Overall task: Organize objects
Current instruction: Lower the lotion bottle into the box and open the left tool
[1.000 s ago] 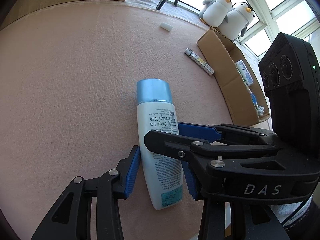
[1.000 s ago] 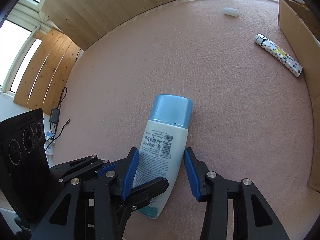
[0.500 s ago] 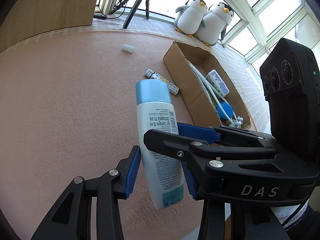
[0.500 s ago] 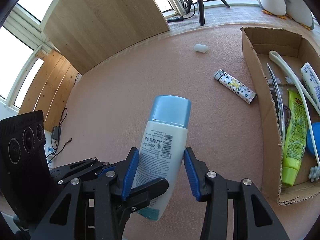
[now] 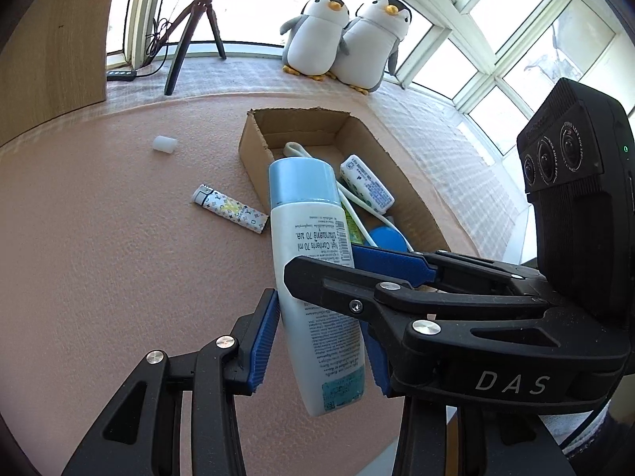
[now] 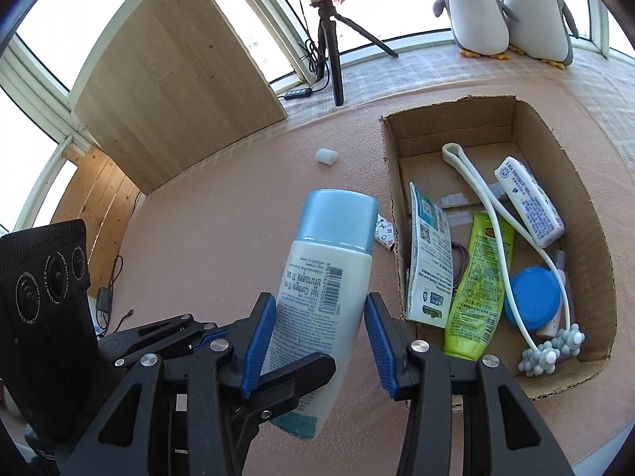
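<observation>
A white bottle with a light blue cap [image 5: 309, 238] [image 6: 329, 269] hangs in the air above the pink table, cap pointing away. My left gripper [image 5: 317, 337] is shut on its lower body from one side. My right gripper [image 6: 317, 317] clamps the same part from the other side, its blue pads against the bottle's flanks. An open cardboard box [image 5: 254, 150] [image 6: 397, 182] lies just right of the bottle. A patterned lighter [image 5: 230, 208] [image 6: 384, 234] lies on the table by the box's left wall, partly hidden behind the cap in the right wrist view.
The box holds a green tube [image 6: 476, 277], a blue lid [image 6: 533, 297], a sachet [image 6: 430, 265], a white pack [image 6: 528, 206] and a white looped massager. A small white cap [image 5: 164, 144] lies farther back. Two plush penguins [image 5: 341, 39] and a tripod [image 6: 331, 43] stand on the window ledge.
Both grippers have lifted the bottle off the table and carried it up and toward the box, so the box's inside has come into view. Both grips look unchanged.
</observation>
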A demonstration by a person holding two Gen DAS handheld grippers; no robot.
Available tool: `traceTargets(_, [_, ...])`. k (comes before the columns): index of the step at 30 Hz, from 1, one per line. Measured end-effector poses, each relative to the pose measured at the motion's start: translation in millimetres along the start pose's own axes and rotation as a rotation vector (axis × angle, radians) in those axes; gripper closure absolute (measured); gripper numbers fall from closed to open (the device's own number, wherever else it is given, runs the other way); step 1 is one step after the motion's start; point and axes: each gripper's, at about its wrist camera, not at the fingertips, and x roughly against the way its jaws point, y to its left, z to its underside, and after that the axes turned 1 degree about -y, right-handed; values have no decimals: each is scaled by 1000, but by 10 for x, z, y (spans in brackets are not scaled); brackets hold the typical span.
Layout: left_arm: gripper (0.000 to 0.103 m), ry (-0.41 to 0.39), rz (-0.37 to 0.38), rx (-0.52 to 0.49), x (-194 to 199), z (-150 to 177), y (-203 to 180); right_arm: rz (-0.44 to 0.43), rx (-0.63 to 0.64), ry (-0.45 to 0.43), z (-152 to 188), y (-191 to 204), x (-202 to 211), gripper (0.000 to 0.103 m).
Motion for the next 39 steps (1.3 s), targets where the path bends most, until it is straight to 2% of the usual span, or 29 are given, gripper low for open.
traceTargets(7, [59,16,-5,-87,-247,-184,-359,41,-35,-38,-70,-311,168,60])
traceTargets(14, [59,43,4,-104,-504,-302,-500,54,-77,-46,-104,-578,199,60])
traceTargets(32, [58,50,1,-113,-704,-388,-571,81,-86,-43,-176,-756,161,60])
traceTargets(33, [58,49,-2,-116,-700,-388,-573,88,-86,-44,-180,-758,157,59])
traceTargets(35, [50,50,-8,-116,-689,-389,-567,108,-83,-45,-177,-759,156,56])
traceTargets(39, [50,47,-13,-114,-653,-382,-521,126,-99,-56,-170,-778,184,53])
